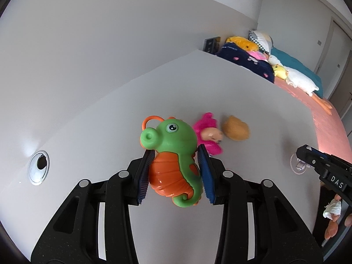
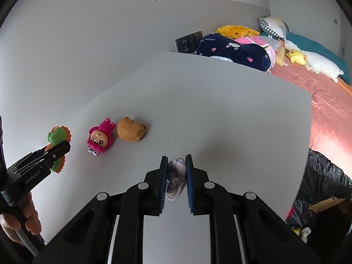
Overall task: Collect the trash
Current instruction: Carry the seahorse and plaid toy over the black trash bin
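Note:
My left gripper (image 1: pixel 175 157) is shut on a green and orange seahorse toy (image 1: pixel 176 160), held just above the white table (image 1: pixel 242 101). The toy also shows in the right wrist view (image 2: pixel 57 136), with the left gripper (image 2: pixel 51 154) around it. My right gripper (image 2: pixel 177 160) is shut on a crumpled checked tissue (image 2: pixel 176 179) above the table (image 2: pixel 220 110). A pink doll toy (image 2: pixel 100 138) and a brown bear toy (image 2: pixel 131 129) lie on the table between the grippers. In the left wrist view the right gripper (image 1: pixel 308 154) enters at the right edge.
A black trash bag (image 2: pixel 325 187) stands open beside the table's right edge. A bed with plush toys and pillows (image 2: pixel 286 52) lies behind. A cable grommet (image 1: pixel 38 167) sits in the table at the left. A clear plastic scrap (image 1: pixel 299 165) lies near the right edge.

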